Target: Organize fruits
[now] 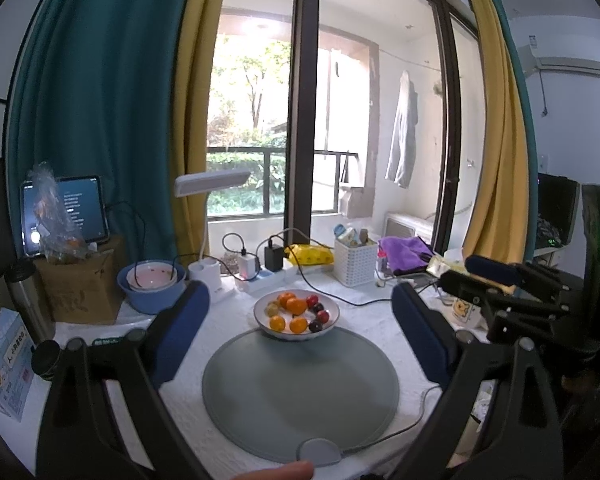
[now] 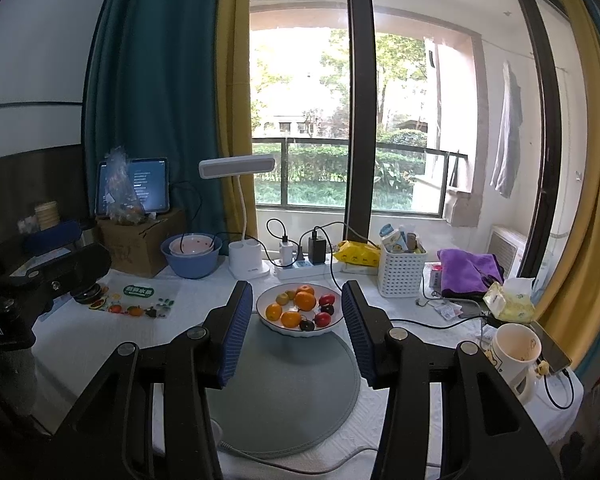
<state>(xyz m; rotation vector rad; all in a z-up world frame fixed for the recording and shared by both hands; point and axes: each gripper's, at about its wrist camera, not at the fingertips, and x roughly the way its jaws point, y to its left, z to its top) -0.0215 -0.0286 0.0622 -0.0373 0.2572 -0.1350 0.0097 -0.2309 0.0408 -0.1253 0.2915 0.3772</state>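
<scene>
Window-side table point(image 2: 100, 332) being viewed; fruits point(image 2: 300, 308) being held together in plate point(image 2: 268, 318) at mat point(image 2: 292, 400) far edge. Left gripper point(image 1: 300, 340), right gripper point(image 2: 296, 336) being kept apart, empty; stage not being settled.

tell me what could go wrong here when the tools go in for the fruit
The fruit bowl overhangs the far rim of the round grey mat; a push could tip it. A black cable runs beside the bowl and could snag the right tool. The packed oranges could roll.

Both the left gripper point(image 1: 300, 312) and right gripper point(image 2: 298, 312) hover with fingers spread, empty.
</scene>
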